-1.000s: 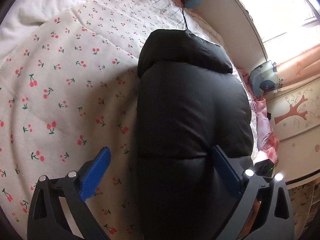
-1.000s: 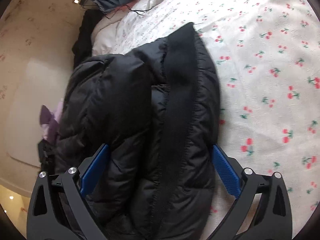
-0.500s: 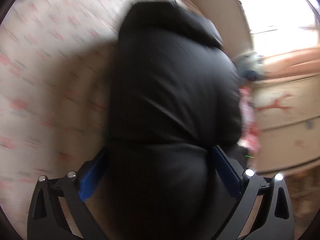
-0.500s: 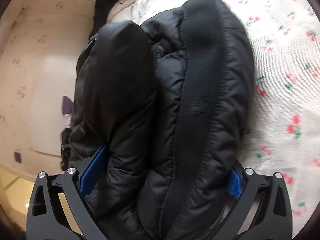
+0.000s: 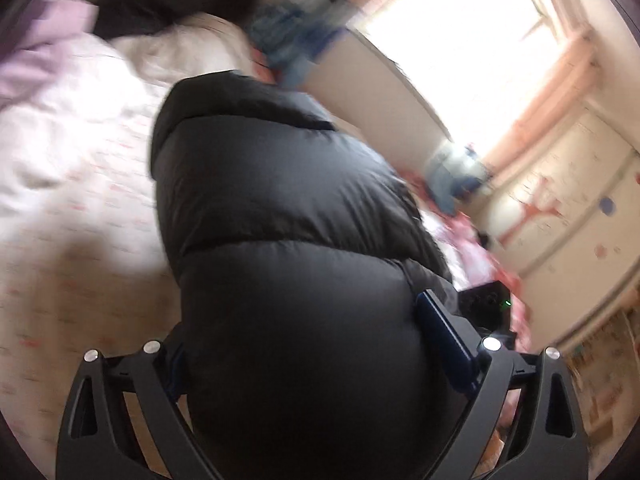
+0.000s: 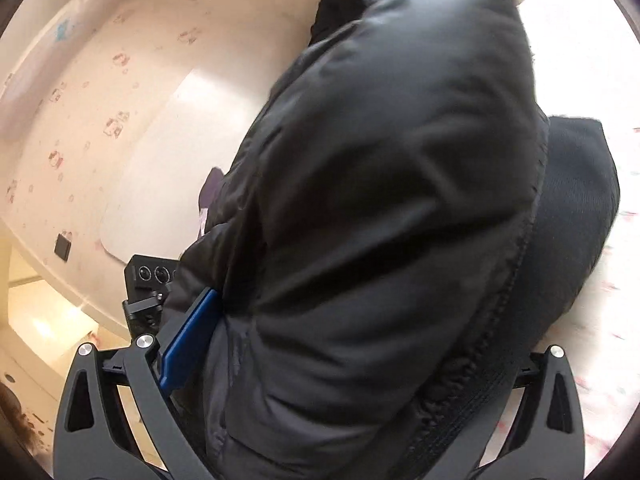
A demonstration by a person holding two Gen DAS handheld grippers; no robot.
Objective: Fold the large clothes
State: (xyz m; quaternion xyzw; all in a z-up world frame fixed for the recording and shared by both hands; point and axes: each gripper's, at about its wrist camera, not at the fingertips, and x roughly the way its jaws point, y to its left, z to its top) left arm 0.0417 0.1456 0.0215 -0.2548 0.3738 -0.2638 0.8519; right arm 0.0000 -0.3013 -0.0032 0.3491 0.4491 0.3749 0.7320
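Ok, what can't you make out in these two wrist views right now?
- Left wrist: the left claw's left finger, buried behind the black puffer jacket.
- Left wrist: the bedsheet print, smeared by motion blur.
- Right wrist: the right claw's right finger, covered by the jacket's knit hem.

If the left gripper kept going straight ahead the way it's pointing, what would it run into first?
The black puffer jacket: it already fills the space between the left gripper's fingers and bulges out ahead of them. Beyond it probably lies the bedspread, though blur makes depth hard to judge.
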